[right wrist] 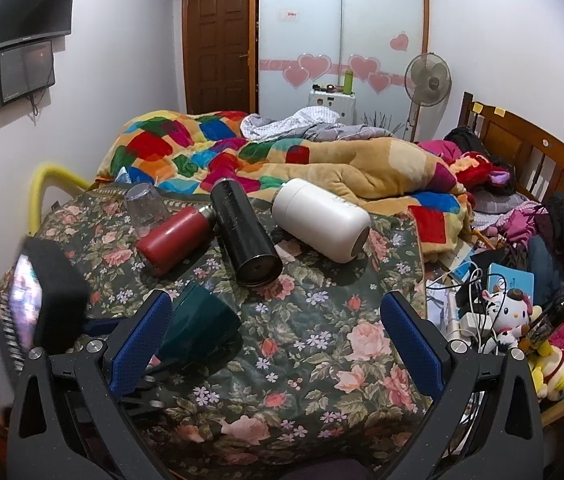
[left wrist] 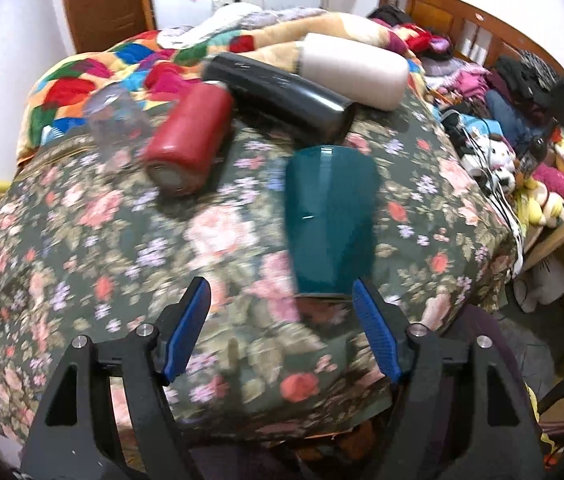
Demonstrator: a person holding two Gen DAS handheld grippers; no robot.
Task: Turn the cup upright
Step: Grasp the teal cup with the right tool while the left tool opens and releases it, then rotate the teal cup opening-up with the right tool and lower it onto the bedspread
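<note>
A dark teal cup (left wrist: pixel 329 220) lies on its side on the floral cloth, its base toward my left gripper (left wrist: pixel 280 294). That gripper is open, its blue pads apart, the right pad close beside the cup's base. In the right wrist view the teal cup (right wrist: pixel 202 320) lies just past the left finger of my right gripper (right wrist: pixel 278 312), which is open and empty above the cloth. The left gripper's body (right wrist: pixel 42 292) shows blurred at the left of that view.
A red bottle (left wrist: pixel 190 140), a black flask (left wrist: pixel 282 96), a white flask (left wrist: pixel 353 70) and a clear glass (left wrist: pixel 116 118) lie on the floral cloth (left wrist: pixel 122 260). A colourful quilt lies behind. Plush toys and cables (right wrist: pixel 501 312) crowd the right side.
</note>
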